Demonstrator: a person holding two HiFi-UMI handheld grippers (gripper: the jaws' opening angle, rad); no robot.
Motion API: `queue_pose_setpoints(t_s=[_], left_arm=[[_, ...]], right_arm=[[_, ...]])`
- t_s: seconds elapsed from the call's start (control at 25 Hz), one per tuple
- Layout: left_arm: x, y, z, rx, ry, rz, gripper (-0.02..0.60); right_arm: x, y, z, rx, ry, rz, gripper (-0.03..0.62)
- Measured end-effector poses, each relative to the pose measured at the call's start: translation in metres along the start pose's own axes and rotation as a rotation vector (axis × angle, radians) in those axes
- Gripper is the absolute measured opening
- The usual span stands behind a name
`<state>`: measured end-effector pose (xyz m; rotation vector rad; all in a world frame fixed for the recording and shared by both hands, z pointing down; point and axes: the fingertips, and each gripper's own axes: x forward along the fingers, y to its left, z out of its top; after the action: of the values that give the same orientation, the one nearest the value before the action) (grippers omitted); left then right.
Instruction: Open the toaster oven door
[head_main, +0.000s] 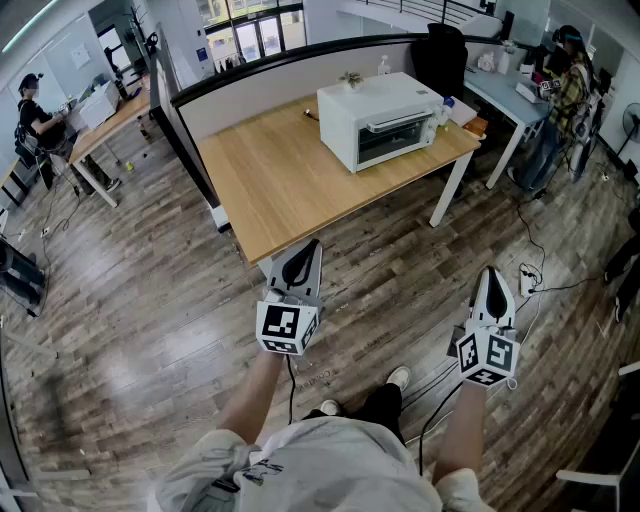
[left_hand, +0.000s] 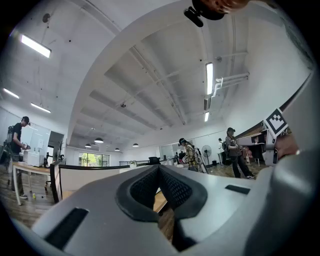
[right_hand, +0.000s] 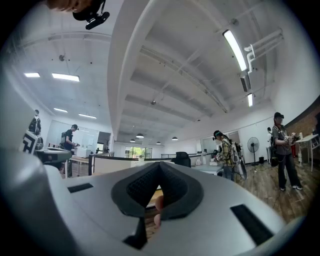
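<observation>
The jaws of the left gripper are seen pressed together at their tips, with nothing held between the dark ribbed pads. The right gripper is likewise closed tip to tip and empty. In the head view both are held out in front of the person, over the wood-plank floor. The left gripper is pointed at the near corner of the table, and the right gripper is held off to the side of that table, above the floor.

Farther out, the toaster oven is set on the far right part of the tabletop, well apart from both grippers and touched by neither. It is a white box with a dark glass door on its front. A pale bar handle is mounted along the door's top edge, and controls are placed to the right of the door. The door is shut flat against the front.
</observation>
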<state>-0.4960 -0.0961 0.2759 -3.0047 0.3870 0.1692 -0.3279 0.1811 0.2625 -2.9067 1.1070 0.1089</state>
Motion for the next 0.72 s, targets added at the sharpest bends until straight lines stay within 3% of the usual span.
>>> queue_pose_setpoints(t_s=[0.6,0.72], left_arm=[[0.074,-0.035,-0.021,0.002,0.066,-0.004,0.009],[0.095,-0.049,-0.024,0.005,0.078,-0.014,0.010]], right_arm=[[0.041,-0.048,-0.027,0.061,0.028,0.023,0.018],[0.053,-0.064,-0.034,0.071,0.041,0.046,0.122]])
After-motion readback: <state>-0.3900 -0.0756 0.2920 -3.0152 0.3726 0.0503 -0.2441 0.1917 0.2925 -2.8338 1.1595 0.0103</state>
